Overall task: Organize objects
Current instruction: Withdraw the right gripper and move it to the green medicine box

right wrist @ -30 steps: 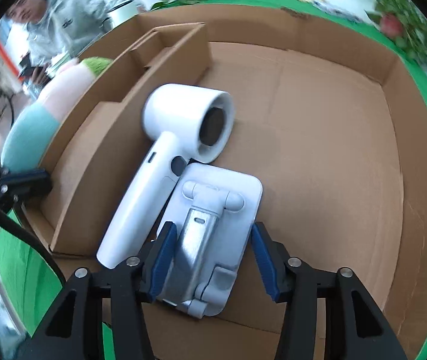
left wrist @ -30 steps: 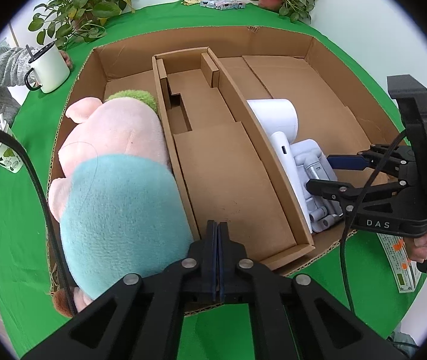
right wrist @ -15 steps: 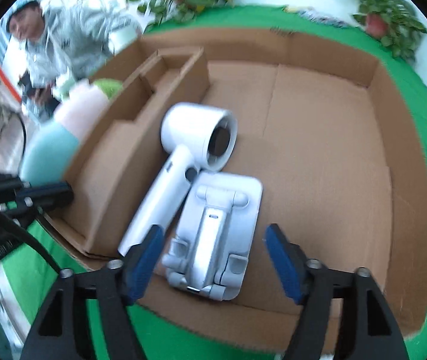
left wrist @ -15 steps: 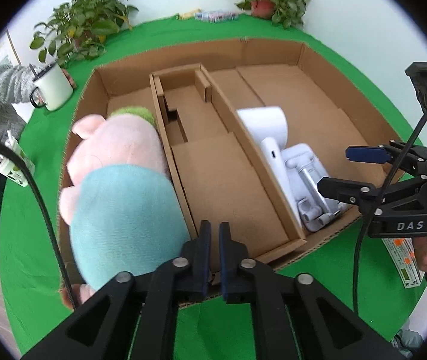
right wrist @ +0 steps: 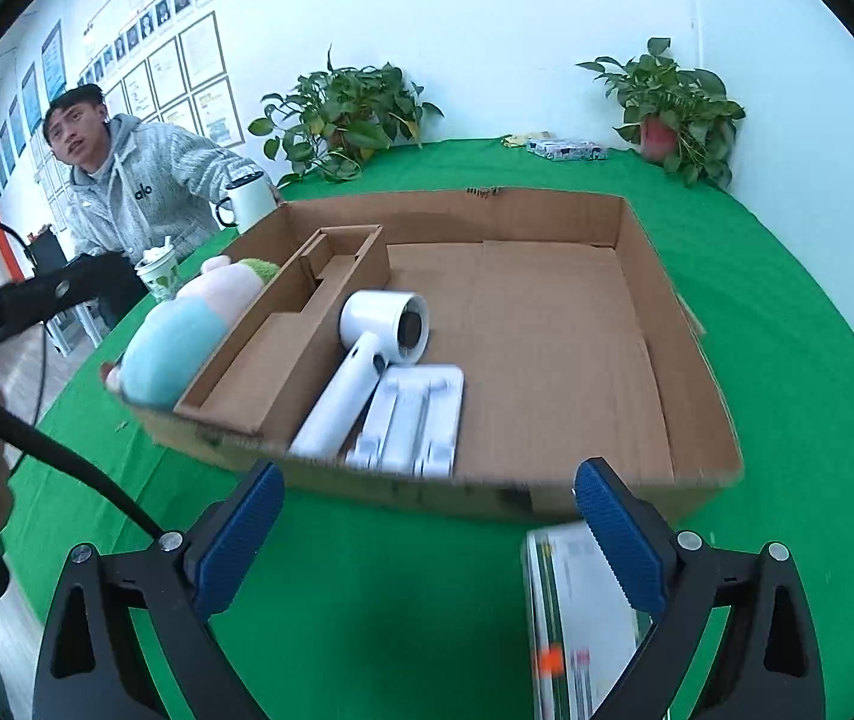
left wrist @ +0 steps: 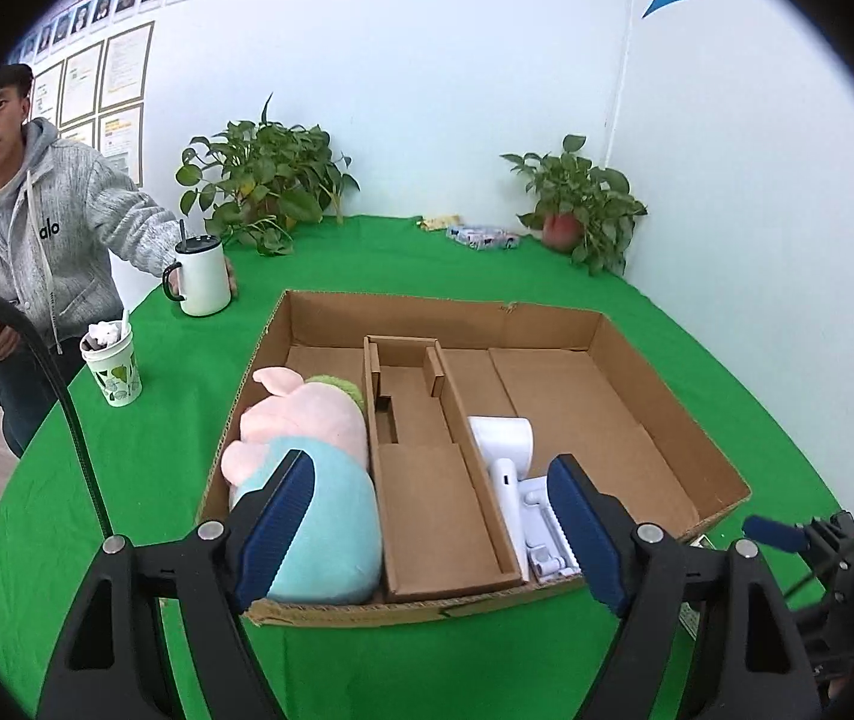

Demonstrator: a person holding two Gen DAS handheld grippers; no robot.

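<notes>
Both tools, the left tool [left wrist: 430,531] and right tool [right wrist: 427,546], hung spread apart and empty, before the cardboard box [right wrist: 691,348] holding plush toy [left wrist: 313,480], hair dryer [right wrist: 367,354] and stand [right wrist: 412,414]. Placing seemed finished; next, probably the flat packet [right wrist: 583,618] under the right tool, on the table [right wrist: 367,588].

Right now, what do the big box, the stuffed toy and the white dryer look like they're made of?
Box: corrugated cardboard, matte brown, creased with raw edges. Stuffed toy: soft plush fabric, fuzzy pink and teal. Dryer: probably hard plastic, smooth white with slight sheen.
</notes>
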